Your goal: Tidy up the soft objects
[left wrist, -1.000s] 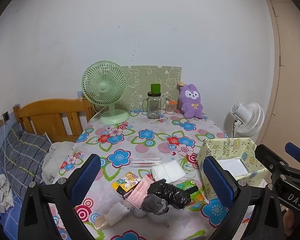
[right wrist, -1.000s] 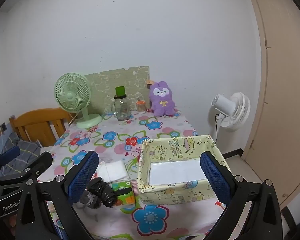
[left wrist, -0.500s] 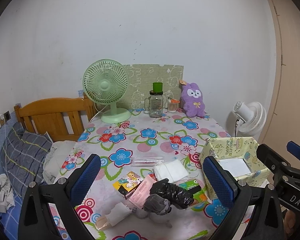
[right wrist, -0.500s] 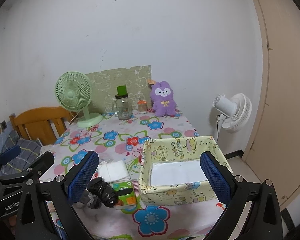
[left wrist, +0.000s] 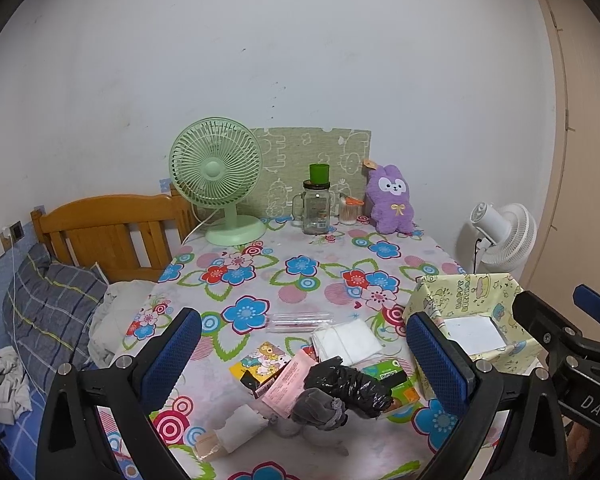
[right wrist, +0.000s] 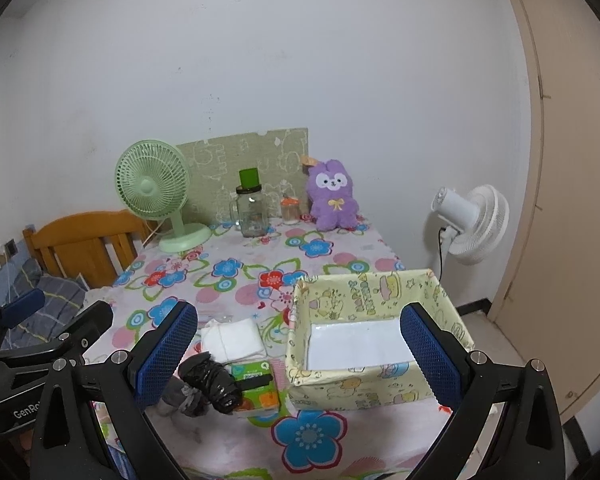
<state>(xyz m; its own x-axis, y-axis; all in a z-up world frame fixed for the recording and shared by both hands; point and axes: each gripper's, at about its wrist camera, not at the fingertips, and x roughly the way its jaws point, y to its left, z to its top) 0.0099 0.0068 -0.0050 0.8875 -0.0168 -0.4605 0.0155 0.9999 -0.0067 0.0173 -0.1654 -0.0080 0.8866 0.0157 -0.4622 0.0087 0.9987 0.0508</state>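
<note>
A pile of soft things lies near the table's front edge: a black plastic bag roll, a grey cloth, a white folded pack, a green tissue pack and a pink packet. A yellow patterned box stands open to the right, with only a white liner inside. My left gripper is open above the pile. My right gripper is open above the box's left wall. Both are empty.
A green desk fan, a glass jar with a green cap, a small jar and a purple plush rabbit stand at the table's far edge. A wooden bed headboard is left, a white floor fan right.
Both grippers have drifted slightly back and up, so the table looks a little further away. Nothing on the table has moved.
</note>
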